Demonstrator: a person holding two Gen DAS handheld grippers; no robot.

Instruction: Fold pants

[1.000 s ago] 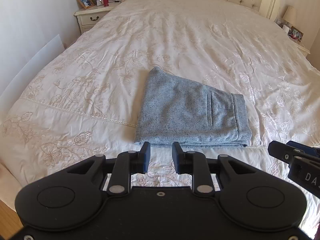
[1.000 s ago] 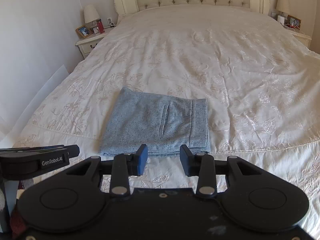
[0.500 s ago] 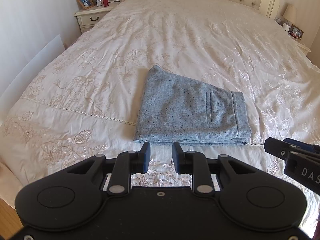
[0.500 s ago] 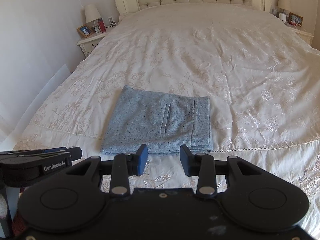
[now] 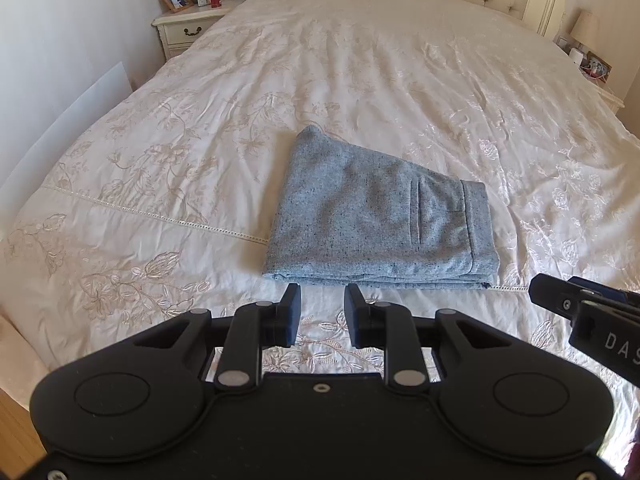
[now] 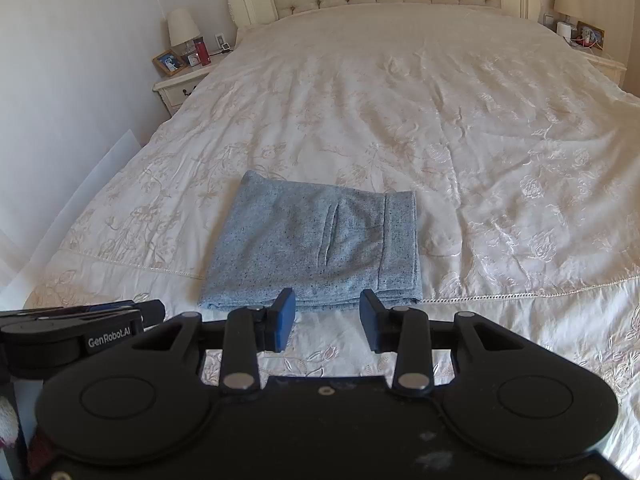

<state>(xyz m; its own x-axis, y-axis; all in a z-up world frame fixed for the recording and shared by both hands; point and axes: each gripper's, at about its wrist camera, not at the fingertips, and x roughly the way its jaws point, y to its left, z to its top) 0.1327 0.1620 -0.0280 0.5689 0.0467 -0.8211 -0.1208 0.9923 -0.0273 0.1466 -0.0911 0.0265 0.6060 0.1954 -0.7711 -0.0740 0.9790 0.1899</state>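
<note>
Pants (image 5: pixel 380 216) lie folded into a compact gray-blue rectangle on the bedspread (image 5: pixel 400 80), near the foot edge of the bed, roughly mid-width. Waistband and pocket slit face up on the right part of the stack; layered fold edges face me along the near side.

L gripper (image 5: pixel 322 312): jaws apart, nothing between the pads. I see it hanging above the bedspread just short of the pants' near edge, toward the left half of that edge. No contact w/ fabric.

R gripper (image 6: pixel 327 316): jaws also apart, gap a bit wider than L, nothing held. In right wrist view its tips overlap the pants (image 6: pixel 316 240) at the near edge, about center-right; I can't tell whether they touch the cloth or sit above it.

Each tool shows in the other's view: R at the right border of left wrist view, L (image 6: pixel 156 310) at the left border of right wrist view. Both on the foot side of the pants, side by side.

Nightstand (image 5: pixel 188 28) w/ lamp by the head-left corner, far from the work.
</note>
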